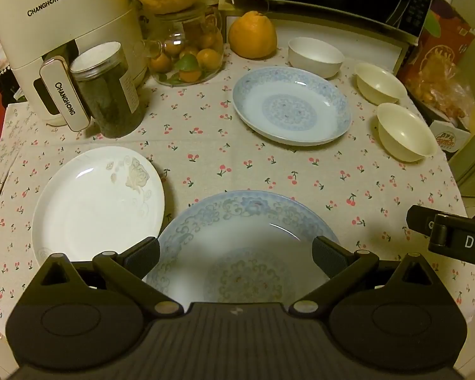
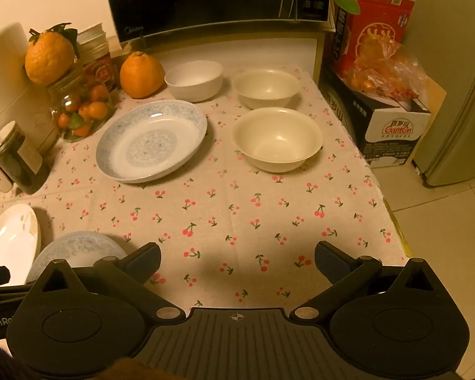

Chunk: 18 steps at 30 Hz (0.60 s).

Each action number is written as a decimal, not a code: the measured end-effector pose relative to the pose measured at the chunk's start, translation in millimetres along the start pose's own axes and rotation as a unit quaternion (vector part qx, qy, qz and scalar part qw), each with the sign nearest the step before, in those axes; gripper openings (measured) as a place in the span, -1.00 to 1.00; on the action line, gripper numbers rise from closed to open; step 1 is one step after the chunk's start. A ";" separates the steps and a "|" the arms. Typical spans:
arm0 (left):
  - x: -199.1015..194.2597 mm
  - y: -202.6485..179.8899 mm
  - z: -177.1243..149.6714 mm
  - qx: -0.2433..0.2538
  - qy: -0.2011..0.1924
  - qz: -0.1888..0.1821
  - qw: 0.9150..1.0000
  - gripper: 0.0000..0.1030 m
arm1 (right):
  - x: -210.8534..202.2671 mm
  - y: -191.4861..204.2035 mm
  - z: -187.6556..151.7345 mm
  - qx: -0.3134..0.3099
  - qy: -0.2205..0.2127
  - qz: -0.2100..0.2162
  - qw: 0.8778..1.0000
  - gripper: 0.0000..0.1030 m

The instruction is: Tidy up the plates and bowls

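My left gripper (image 1: 236, 256) is open, its jaws either side of a near blue-patterned plate (image 1: 237, 221) that lies on the tablecloth. A white floral plate (image 1: 95, 205) lies to its left. A second blue-patterned plate (image 1: 291, 104) (image 2: 152, 139) lies farther back. A white bowl (image 1: 315, 55) (image 2: 194, 79) and two cream bowls (image 1: 380, 84) (image 1: 405, 133) (image 2: 266, 87) (image 2: 277, 137) stand at the back right. My right gripper (image 2: 237, 262) is open and empty above bare cloth near the front edge.
An air fryer (image 1: 57, 31), a dark jar (image 1: 109, 91), a glass jar of small oranges (image 1: 186, 53) and a large orange (image 1: 251, 36) stand at the back left. A microwave (image 2: 212, 0) is behind. Boxes (image 2: 389, 120) stand off the table's right edge.
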<state>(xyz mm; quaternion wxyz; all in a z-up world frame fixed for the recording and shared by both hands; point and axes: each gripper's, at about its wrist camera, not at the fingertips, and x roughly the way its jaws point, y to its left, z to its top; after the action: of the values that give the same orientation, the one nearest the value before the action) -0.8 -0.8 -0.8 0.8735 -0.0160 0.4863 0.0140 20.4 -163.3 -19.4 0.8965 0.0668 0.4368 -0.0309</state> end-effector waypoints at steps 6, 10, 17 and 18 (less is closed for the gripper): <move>0.1 -0.2 0.1 0.000 0.001 0.000 1.000 0.99 | 0.3 -0.6 -0.1 0.001 0.000 0.000 1.000 1.00; 0.8 0.4 -1.4 0.000 0.002 0.000 1.000 0.99 | 0.6 -0.5 -0.3 0.000 0.001 0.000 1.000 1.00; 0.9 0.6 -5.6 0.000 0.002 -0.001 1.000 0.99 | 0.7 0.1 -0.3 0.000 0.000 0.000 1.000 1.00; 1.3 0.6 -4.5 0.000 0.003 -0.001 1.000 0.99 | 0.7 0.2 -0.3 0.001 0.001 0.000 1.000 1.00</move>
<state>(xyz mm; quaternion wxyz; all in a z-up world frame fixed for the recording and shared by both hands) -4.0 -0.4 -4.3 0.8721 -0.0167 0.4888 0.0135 20.6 -163.0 -20.2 0.8963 0.0676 0.4373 -0.0307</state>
